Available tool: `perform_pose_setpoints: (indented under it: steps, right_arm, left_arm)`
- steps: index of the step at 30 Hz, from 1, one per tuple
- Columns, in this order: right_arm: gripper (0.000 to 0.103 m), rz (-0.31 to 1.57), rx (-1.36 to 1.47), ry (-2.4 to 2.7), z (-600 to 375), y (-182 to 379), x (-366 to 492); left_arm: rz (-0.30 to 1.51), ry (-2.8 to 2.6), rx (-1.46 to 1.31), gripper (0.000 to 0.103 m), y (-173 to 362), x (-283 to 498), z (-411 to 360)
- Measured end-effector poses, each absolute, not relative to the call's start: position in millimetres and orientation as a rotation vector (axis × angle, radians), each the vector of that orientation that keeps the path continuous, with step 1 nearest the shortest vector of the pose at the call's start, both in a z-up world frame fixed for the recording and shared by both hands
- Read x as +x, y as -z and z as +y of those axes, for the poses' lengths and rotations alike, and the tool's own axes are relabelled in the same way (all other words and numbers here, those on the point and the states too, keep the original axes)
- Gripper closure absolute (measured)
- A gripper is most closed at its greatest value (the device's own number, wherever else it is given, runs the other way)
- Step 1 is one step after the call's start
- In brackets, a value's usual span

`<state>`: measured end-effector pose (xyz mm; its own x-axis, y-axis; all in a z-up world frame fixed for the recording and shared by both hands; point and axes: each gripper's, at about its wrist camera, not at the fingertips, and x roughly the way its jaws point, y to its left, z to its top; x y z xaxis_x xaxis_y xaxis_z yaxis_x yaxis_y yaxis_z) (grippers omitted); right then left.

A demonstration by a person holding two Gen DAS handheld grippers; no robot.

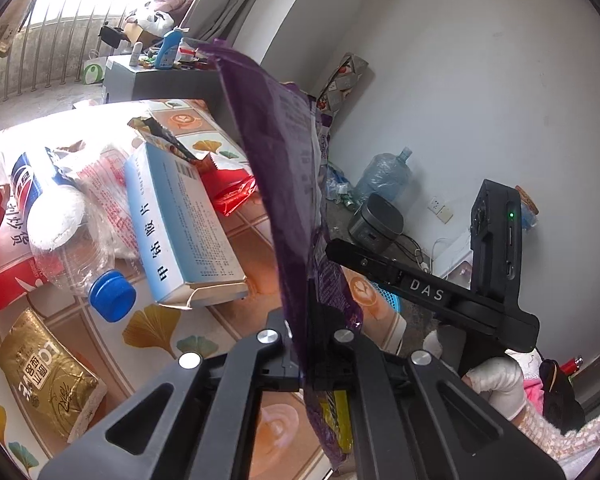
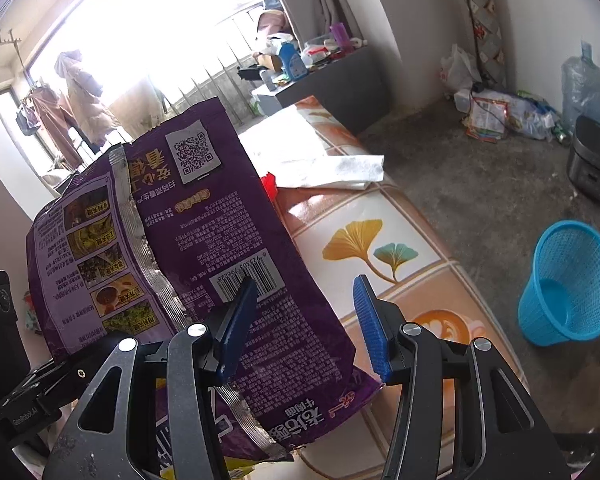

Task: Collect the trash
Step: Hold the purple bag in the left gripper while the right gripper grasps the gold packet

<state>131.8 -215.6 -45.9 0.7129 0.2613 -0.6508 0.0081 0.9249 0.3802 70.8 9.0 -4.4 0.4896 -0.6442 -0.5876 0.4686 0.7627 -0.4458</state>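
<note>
My left gripper [image 1: 302, 340] is shut on a purple noodle wrapper [image 1: 276, 168] and holds it upright above the table. The same wrapper [image 2: 188, 240] fills the left of the right wrist view. My right gripper [image 2: 304, 320] is open, its blue pads [image 2: 370, 328] apart, with the left pad in front of the wrapper's barcode. The right gripper body [image 1: 440, 292] shows in the left wrist view. A blue mesh waste basket [image 2: 568, 284] stands on the floor to the right of the table.
On the tiled tablecloth [image 1: 252, 248] lie a plastic bottle with a blue cap [image 1: 76, 248], a blue-white medicine box [image 1: 180, 228], a gold packet [image 1: 48, 372], red wrappers [image 1: 232, 192] and a white tissue [image 2: 340, 168]. A water jug [image 2: 584, 84] and a rice cooker [image 2: 592, 160] stand by the wall.
</note>
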Motion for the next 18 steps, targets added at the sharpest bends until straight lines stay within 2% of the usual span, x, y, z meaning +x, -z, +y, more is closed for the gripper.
perform_pose_setpoints:
  steps: [12, 18]
  right_arm:
    - [0.053, 0.624, 0.385, -0.134, -227.1, 8.3, 113.0]
    - [0.049, 0.601, 0.415, -0.122, -233.3, 3.7, 109.2]
  left_arm:
    - [0.684, 0.738, -0.307, 0.103, -29.1, 54.1, 36.3]
    - [0.625, 0.716, -0.355, 0.103, -46.6, 49.0, 55.2]
